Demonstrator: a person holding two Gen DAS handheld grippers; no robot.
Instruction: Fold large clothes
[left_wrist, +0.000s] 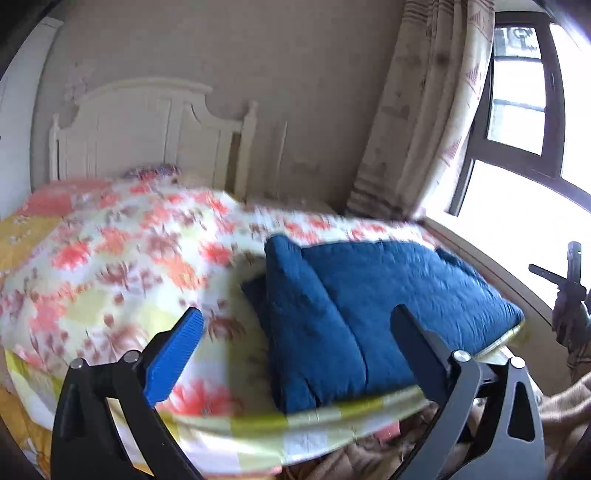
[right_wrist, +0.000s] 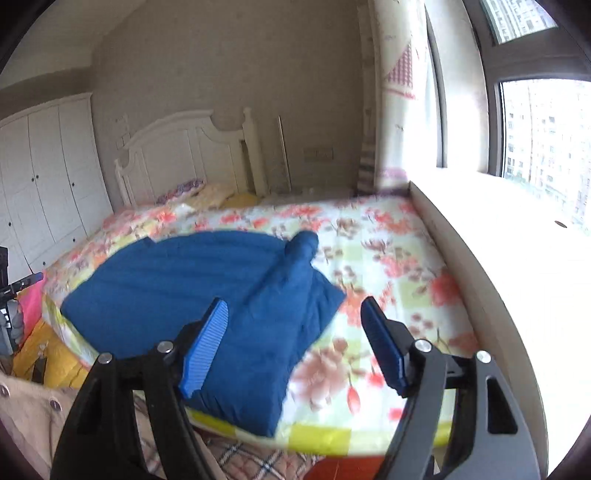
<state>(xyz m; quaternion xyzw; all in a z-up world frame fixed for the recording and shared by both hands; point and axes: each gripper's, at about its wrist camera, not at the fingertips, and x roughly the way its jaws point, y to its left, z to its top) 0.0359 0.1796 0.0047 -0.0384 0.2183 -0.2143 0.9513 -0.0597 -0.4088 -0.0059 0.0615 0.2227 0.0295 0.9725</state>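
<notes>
Blue padded garment (left_wrist: 373, 306) folded flat near foot edge of bed, on floral quilt (left_wrist: 110, 266), one rolled sleeve lying across top. Left gripper (left_wrist: 295, 343) above it, jaws spread wide, nothing between pads. Right gripper (right_wrist: 295, 339) likewise spread, empty, over garment's corner. White headboard (right_wrist: 184, 155) behind; window (right_wrist: 546, 140) at right.

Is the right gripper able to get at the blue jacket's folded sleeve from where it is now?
Probably yes. The right gripper is open and holds nothing, and the blue jacket lies just ahead of it on the floral bedspread. Its folded sleeve lies on top, with nothing in between.
</notes>
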